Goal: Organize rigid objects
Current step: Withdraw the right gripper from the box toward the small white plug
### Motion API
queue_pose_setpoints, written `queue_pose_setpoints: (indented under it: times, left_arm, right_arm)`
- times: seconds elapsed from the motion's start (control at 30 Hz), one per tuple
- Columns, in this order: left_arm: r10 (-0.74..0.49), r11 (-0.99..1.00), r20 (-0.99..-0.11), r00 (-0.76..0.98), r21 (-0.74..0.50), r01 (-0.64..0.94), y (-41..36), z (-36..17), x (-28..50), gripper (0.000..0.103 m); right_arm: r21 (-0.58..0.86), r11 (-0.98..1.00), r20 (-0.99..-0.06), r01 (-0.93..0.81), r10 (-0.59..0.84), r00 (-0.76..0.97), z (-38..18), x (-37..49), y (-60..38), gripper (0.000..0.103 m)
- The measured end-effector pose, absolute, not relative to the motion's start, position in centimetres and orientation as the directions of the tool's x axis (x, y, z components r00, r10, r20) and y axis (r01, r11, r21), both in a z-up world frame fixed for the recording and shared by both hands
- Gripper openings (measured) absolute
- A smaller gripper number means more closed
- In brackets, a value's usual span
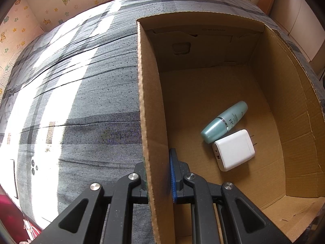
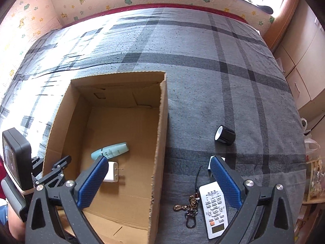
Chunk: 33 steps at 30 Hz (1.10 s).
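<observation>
My left gripper (image 1: 159, 180) is clamped on the left wall of the cardboard box (image 1: 151, 109), holding it on the bed (image 2: 203, 65). My right gripper (image 2: 158, 181) hangs wide open, nothing between its fingers. Bottle (image 1: 224, 122) and charger (image 1: 233, 150) lie touching inside; remote (image 2: 213, 209), keychain (image 2: 189, 207) and black roll (image 2: 225, 135) sit beside the box.

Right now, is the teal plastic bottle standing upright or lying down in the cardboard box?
Lying down: the teal plastic bottle rests on its side on the cardboard box floor, beside the white charger.

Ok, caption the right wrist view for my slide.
Open right tongs above a cardboard box holding a bottle and charger; remote, keychain and black roll wait on the bed.
</observation>
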<state>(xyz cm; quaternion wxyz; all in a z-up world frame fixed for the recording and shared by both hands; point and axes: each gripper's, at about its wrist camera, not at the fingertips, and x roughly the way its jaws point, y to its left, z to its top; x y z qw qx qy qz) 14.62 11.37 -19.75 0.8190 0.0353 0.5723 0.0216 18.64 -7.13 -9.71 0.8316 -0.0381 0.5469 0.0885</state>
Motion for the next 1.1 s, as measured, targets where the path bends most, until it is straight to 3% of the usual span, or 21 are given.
queue_pose_setpoints:
  times: [0.4,1.1]
  left_arm:
    - [0.072,0.997,-0.937,0.343,0.077,0.004,11.5,-19.7,14.7,0.014]
    - [0.077,0.996,-0.935,0.347,0.086,0.012,11.2,-19.8,14.5,0.014]
  right_arm:
    - [0.010,0.998,-0.915,-0.067,0.036,0.402,-10.3,19.6,-13.6,0.102]
    - [0.033,0.998,-0.962,0.062,0.014,0.274,-18.6,22.0,-19.3,0.102]
